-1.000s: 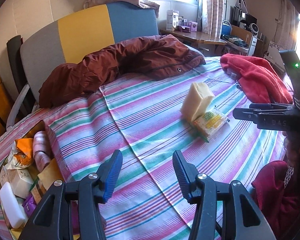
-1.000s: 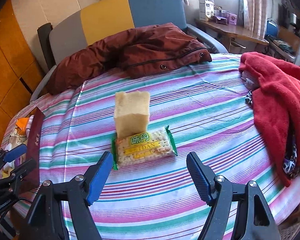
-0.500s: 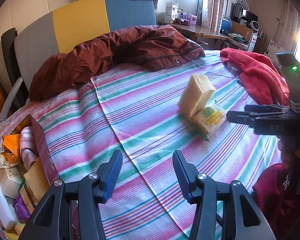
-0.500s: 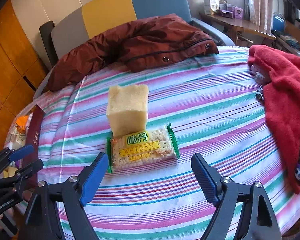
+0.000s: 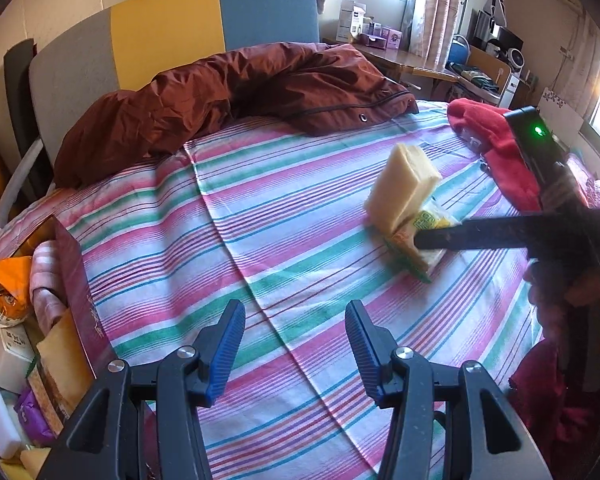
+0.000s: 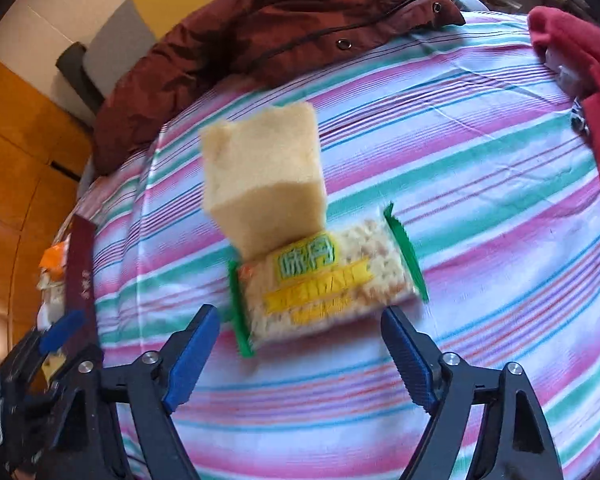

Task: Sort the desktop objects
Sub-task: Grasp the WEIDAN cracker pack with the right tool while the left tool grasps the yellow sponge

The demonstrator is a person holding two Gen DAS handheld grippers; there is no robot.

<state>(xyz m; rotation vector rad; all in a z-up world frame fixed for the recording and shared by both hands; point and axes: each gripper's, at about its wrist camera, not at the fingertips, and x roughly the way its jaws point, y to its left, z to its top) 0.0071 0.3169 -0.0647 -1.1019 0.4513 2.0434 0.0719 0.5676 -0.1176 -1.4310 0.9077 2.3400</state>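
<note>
You've got a tablecloth [image 6: 480, 168] striped pink, white, green w/ thin blue and red lines. On it: pale yellow sponge block [image 6: 264, 176], and a cracker packet [image 6: 324, 284], clear w/ green end seals, yellow band, green-on-white characters. Jacket [image 5: 236, 100] is rust brown w/ metal snaps; towel [image 5: 496, 148] is red. Chair back [image 5: 168, 36] runs grey, yellow, blue. Your gripper pads [image 5: 228, 352] are blue on black arms. Box [image 5: 80, 316] at left is maroon w/ gold lettering.
</note>
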